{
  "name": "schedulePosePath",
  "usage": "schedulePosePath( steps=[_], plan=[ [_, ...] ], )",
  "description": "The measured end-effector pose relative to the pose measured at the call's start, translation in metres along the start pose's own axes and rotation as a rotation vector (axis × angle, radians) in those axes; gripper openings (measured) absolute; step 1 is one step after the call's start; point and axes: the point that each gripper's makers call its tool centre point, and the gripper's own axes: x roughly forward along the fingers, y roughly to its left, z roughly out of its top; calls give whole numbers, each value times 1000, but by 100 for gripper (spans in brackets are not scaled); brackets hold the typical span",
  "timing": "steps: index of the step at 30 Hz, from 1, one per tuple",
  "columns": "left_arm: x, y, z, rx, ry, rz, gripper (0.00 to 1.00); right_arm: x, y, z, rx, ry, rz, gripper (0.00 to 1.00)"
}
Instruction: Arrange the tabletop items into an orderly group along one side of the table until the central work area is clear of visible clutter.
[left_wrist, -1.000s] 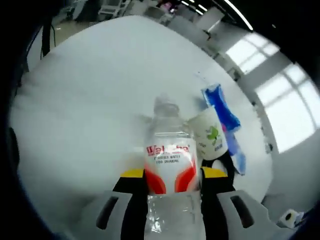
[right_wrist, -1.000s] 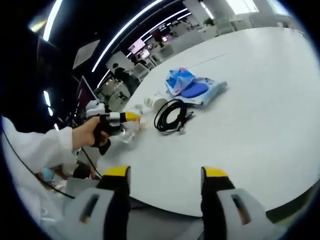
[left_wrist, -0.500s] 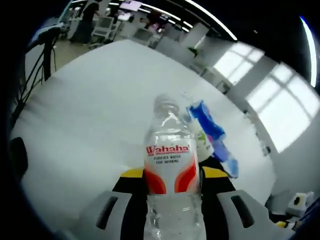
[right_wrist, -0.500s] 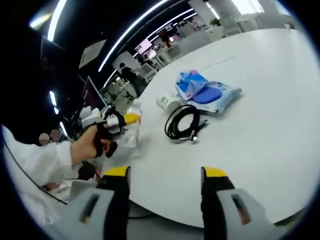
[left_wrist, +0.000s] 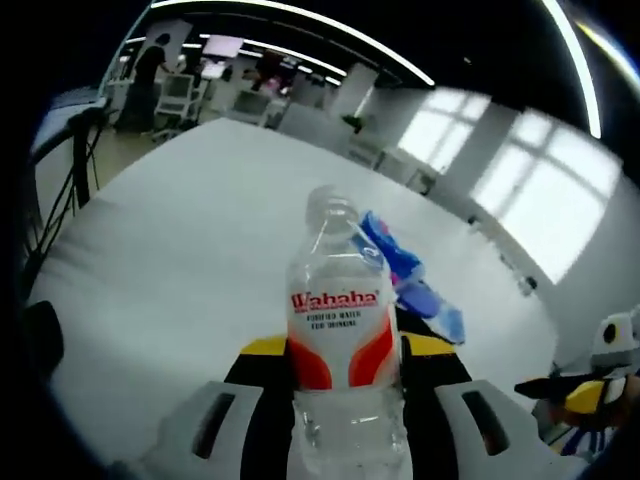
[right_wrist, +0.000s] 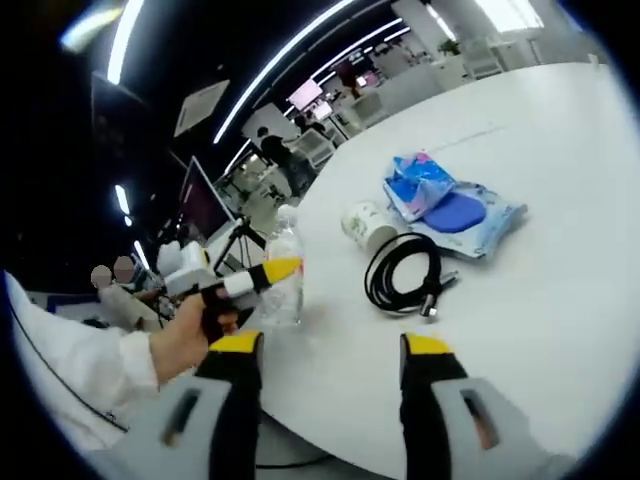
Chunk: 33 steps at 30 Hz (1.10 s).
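I have the water bottle (left_wrist: 342, 330) clamped between the jaws of my left gripper (left_wrist: 343, 358), label facing the camera at lower centre of the left gripper view. In the right gripper view the same bottle (right_wrist: 284, 282) stands at the left of the frame, near the table's edge, with the left gripper (right_wrist: 262, 277) and the hand (right_wrist: 190, 335) behind it. My right gripper (right_wrist: 325, 362) has its jaws spread apart with nothing between them, low in its own frame over the near part of the white table (right_wrist: 560, 200).

The step in hand, as I judge it, is placing the bottle with the other items. To do it well I would keep it upright, bring the base flat onto the table before letting go, and set it just beside the paper cup (right_wrist: 366, 226) rather than against it — the cup lies on its side and may roll. The coiled black cable (right_wrist: 405, 274) lies close below the cup, so I would steer clear of it.

What I can't settle: in the left gripper view the bottle hides the cup, and only a strip of the blue packet (left_wrist: 405, 275) shows past its right side. Whether the base is touching the table I cannot tell. The packet's print is unreadable.
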Motion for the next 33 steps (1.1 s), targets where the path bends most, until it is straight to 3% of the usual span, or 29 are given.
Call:
schedulePosePath(
  steps=[6, 16, 25, 33],
  plan=[
    [-8, -4, 1, 70, -55, 1, 37, 16, 17, 26, 4, -26, 41, 53],
    [-21, -9, 3, 133, -86, -7, 37, 39, 45, 58, -36, -52, 94, 53],
    [-31, -21, 5, 180, -109, -17, 37, 57, 70, 74, -16, -75, 147, 55],
    [-34, -29, -1, 211, -101, -16, 37, 65, 77, 70, -80, -39, 138, 56]
  ],
)
